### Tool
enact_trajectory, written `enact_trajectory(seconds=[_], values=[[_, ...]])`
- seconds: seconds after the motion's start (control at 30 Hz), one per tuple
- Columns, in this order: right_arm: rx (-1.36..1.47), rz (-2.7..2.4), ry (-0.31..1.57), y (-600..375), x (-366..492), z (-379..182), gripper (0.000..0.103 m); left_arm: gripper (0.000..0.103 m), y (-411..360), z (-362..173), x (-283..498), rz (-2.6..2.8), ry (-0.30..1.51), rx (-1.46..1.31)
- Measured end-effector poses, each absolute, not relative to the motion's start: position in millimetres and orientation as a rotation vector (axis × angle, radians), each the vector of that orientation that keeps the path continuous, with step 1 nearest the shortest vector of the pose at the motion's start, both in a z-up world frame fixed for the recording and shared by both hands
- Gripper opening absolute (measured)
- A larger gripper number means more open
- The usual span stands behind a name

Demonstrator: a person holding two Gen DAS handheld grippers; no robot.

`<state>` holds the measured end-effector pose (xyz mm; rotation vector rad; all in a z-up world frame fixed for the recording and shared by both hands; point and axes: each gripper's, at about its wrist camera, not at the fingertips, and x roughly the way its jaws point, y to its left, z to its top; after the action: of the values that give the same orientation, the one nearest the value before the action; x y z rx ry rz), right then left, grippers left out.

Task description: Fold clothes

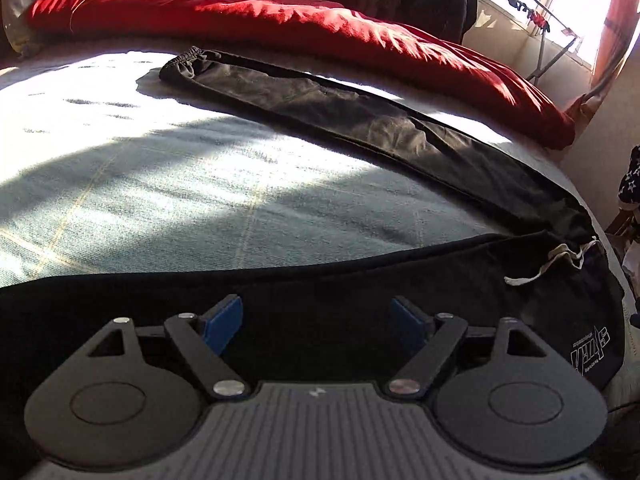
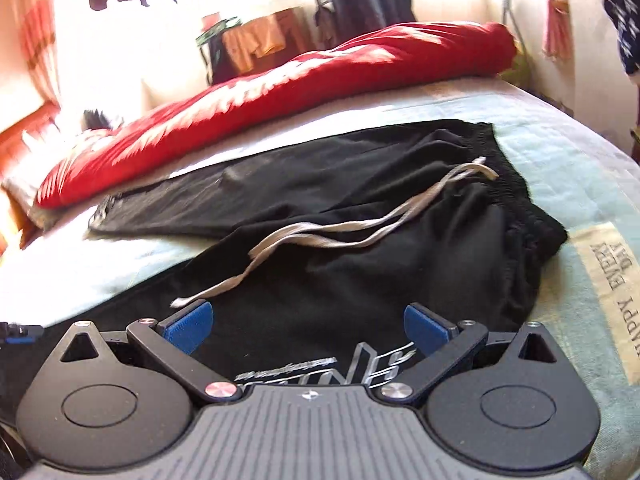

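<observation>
Looking down both wrist cameras, I see the black trousers [image 1: 360, 128] spread on a pale blue bedspread [image 1: 160, 184]. They are sweatpants of dark, matte cloth with the two legs splayed apart: one leg runs away toward its gathered cuff [image 1: 188, 60] near a red duvet [image 1: 280, 20] bunched along the far side of the bed, and the other lies across the near edge, under my left gripper [image 1: 318, 322]. From the right wrist, the elastic waistband [image 2: 516, 184] sits crumpled toward the right side of the bed, and a pale drawstring [image 2: 320, 240] trails loose in two wavy strands over the black cloth. A white printed logo [image 2: 360, 360] shows on the fabric just in front of my right gripper [image 2: 308, 328]; this view is somewhat blurred.

My left gripper's jaws stand wide apart, blue pads [image 1: 224, 324] over the near leg with nothing pinched between them; I cannot tell whether the tips touch the cloth. My right gripper's jaws are likewise spread wide, pads [image 2: 188, 328] either side of the logo patch, gripping nothing. Printed lettering [image 2: 612, 300] shows on the bedspread to the right of the waistband.
</observation>
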<state>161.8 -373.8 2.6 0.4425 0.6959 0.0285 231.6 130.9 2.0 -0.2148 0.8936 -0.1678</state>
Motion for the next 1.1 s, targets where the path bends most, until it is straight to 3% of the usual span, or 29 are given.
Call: enact_trajectory(seconds=[0.3, 0.87, 1.0, 1.07, 1.1], values=[[0.942, 0.018, 0.670, -515, 181, -77, 0.100, 0.081, 51, 10, 242, -0.204, 0.910, -0.188], [1.089, 0.221, 0.572, -530, 220, -100, 0.093, 0.081, -9, 6, 264, -0.293, 0.968, -0.139], [1.025, 0.205, 0.629, -527, 228, -93, 0.085, 0.081, -20, 8, 262, -0.345, 0.957, -0.130], [1.000, 0.201, 0.645, -525, 216, -95, 0.075, 0.081, -19, 8, 260, -0.352, 0.950, -0.137], [1.012, 0.183, 0.641, -527, 210, -99, 0.061, 0.081, -16, 5, 260, -0.341, 0.958, -0.147]])
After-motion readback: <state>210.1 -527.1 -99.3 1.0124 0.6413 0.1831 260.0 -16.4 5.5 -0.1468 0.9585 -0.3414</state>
